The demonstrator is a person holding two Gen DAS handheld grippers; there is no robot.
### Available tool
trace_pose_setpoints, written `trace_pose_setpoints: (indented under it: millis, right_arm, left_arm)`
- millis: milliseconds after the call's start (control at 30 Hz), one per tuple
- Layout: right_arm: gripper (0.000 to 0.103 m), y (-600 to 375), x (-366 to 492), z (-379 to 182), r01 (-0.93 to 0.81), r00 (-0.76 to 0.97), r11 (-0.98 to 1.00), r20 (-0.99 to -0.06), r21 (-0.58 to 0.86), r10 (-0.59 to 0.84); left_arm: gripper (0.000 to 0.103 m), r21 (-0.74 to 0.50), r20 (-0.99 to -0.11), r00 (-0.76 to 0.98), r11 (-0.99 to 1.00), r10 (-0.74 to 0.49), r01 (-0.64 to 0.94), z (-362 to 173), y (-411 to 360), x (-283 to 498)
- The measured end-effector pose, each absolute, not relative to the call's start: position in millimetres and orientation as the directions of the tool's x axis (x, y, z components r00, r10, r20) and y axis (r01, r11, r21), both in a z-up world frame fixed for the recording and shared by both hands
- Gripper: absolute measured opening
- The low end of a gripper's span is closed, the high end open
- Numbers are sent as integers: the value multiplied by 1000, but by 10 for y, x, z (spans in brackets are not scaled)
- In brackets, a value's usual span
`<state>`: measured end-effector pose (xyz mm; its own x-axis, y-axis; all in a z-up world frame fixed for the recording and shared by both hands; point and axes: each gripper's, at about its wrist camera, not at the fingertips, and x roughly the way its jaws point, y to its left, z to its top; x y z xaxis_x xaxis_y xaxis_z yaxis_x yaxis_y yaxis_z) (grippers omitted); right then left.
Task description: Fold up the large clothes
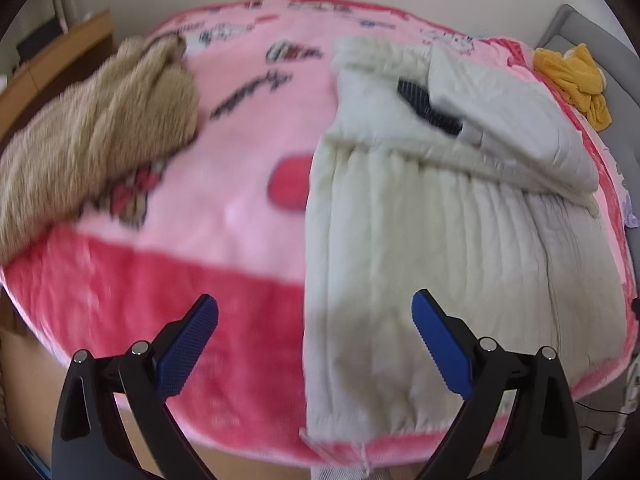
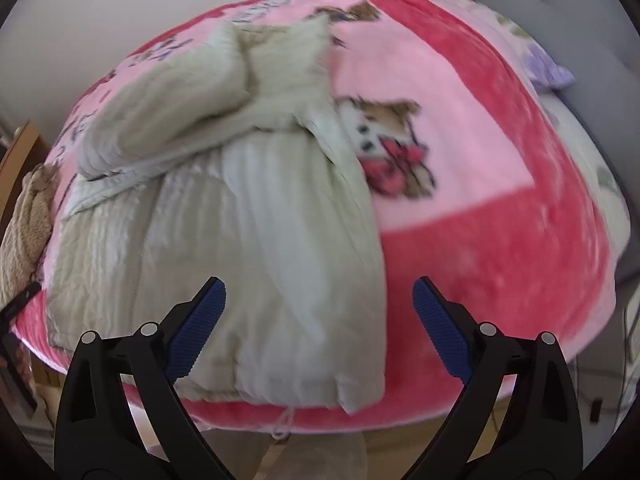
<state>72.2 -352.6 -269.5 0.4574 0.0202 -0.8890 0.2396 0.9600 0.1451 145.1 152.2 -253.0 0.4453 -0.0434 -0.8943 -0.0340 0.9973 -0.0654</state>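
Cream jacket (image 1: 420,240), partly folded, hem at blanket (image 1: 200,184) near edge. Left gripper (image 1: 316,344), right gripper (image 2: 318,328): jaws spread, holding nothing. Tan garment (image 1: 100,120) well apart.

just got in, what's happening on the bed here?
A person with a gripper in each hand is folding a cream quilted jacket laid on a pink blanket. Its sleeves look folded across the body. Left gripper and right gripper both hover above its near hem, jaws open, holding nothing. A brown fuzzy garment and a yellow cloth lie off to the sides.
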Motion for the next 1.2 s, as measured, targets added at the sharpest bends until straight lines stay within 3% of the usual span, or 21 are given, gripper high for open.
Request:
trace_pose_setpoints:
  millis: [333,467,533,600,667,800,867,1033,1200]
  right_arm:
    - [90,-3631,471,-3230,405,373,865,-917,296,139]
    - [89,-3554,482,-3251,385,358,877,-922,287,144]
    - [83,-3537,504,-3281,373,337,881,-927,293,165]
    - [65,-3564,512,-3305,376,327,868,-923,324,202]
    - [52,-3582,503,-3299,375,322,858,-917,352,236]
    - [40,-3519,543,-3241,327,307,882,-921,339,240]
    - [36,-3510,574,-3208,327,297,877,-919,352,258]
    - [34,-3500,624,-2867,272,302,882,-904,385,302]
    - [33,-3462,733,-2222,183,356,893,-874,412,330]
  left_arm:
    - [96,-235,-924,344,957,-166,-169,-3040,1580,1155]
    - [96,-284,-918,340,938,-206,-198,-3131,1563,1118]
    - [96,-322,-912,332,923,-242,-212,-3203,1592,1144]
    - [87,-364,-898,335,908,-284,-207,-3248,1590,1153]
    - [68,-372,-895,330,910,-299,-184,-3241,1556,1149]
    - [54,-378,-893,326,909,-310,-172,-3225,1502,1151]
    - [38,-392,-894,316,895,-318,-211,-3231,1552,1181]
    - [31,-395,-885,343,897,-314,-197,-2920,1552,1177]
    - [29,-395,-849,438,906,-296,-152,-2251,1480,1185]
